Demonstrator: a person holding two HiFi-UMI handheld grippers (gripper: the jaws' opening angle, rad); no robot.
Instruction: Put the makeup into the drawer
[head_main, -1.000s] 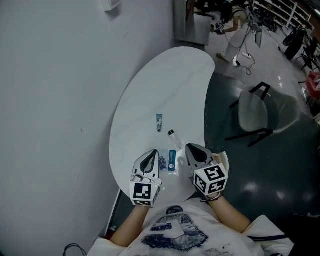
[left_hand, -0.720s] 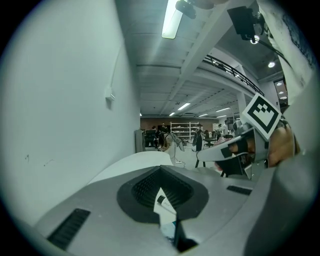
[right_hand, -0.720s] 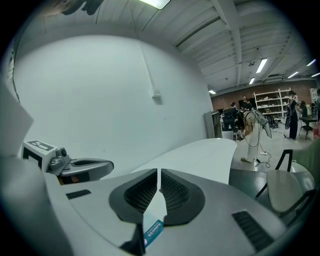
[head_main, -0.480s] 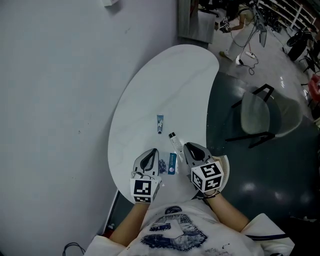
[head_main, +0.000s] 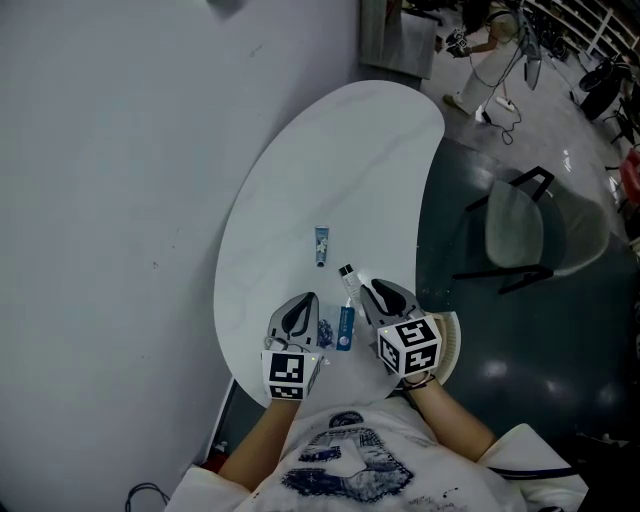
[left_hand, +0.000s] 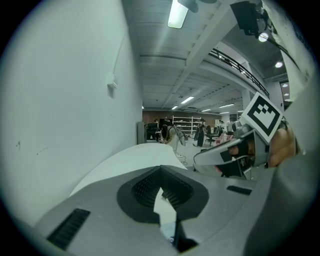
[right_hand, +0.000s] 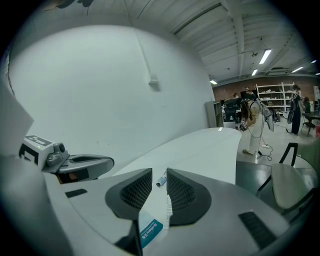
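Observation:
On the white table (head_main: 330, 160) lie a small blue tube (head_main: 321, 245), a clear bottle with a black cap (head_main: 349, 280), a teal box (head_main: 345, 327) and a small dark item (head_main: 324, 328). My left gripper (head_main: 304, 302) is shut and empty, just left of the dark item; its jaws meet at the tip (left_hand: 161, 171). My right gripper (head_main: 373, 291) sits right of the bottle and box. Its jaws (right_hand: 159, 176) are opening with nothing pressed between them. The teal box (right_hand: 150, 231) shows below that gap and the small tube (right_hand: 161, 180) beyond it.
A grey wall runs along the table's left side. A pale chair (head_main: 525, 235) stands on the dark floor to the right. The table's near rounded edge is just under both grippers. People and shelving are far off at the back.
Both grippers have sunk a little and closed in on the items near the table's front edge. The right gripper has shifted left toward the bottle.

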